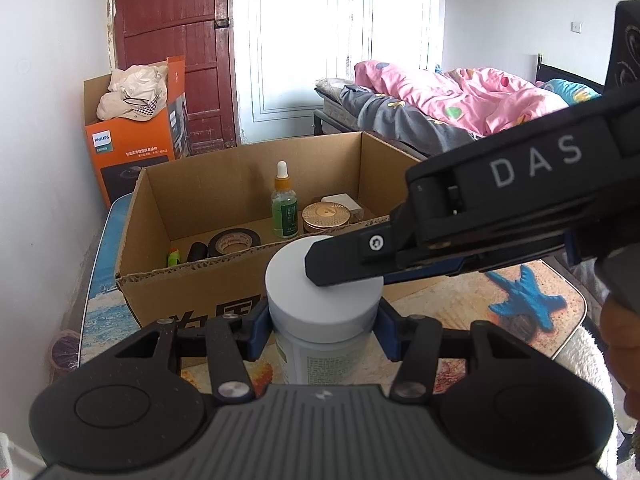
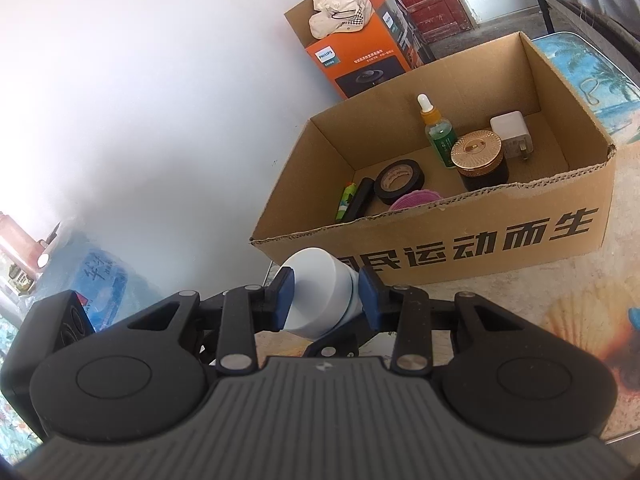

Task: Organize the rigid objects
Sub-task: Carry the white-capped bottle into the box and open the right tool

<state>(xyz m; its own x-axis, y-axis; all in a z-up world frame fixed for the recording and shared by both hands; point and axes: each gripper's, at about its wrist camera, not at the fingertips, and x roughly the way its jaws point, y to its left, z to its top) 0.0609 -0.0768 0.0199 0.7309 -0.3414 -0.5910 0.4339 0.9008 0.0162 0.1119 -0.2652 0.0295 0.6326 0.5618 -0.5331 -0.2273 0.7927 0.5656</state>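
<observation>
Left gripper: matte black linkage, ribbed grey housing, blue pads; jaws partway closed, clamped on jar body just under lid.
Right gripper: same build; jaws narrower, blue pads pinching lid from both sides. In left view it comes in from the right, black finger lying across lid top.
White jar: smooth cylinder, pale printed label, held between both grippers just in front of box's near wall, above the table.
Lid: flat-topped, round, matte white plastic.
Cardboard box: corrugated, open top, torn near edge, black printed characters on front.
Box contents: black tape roll, glossy; dropper bottle, clear w/ green liquid, white bulb, upright; dark jar w/ ridged gold lid; white charger, boxy; black stick-shaped item beside a green one.
Table: glossy printed top, beach pattern, blue starfish.
Right view only: pink ribbed disc behind near wall; charger's prongs.
Left view only: bed w/ pink quilt, dark-red wooden door.
Both views: orange Philips carton, crumpled pale cloth on top.
</observation>
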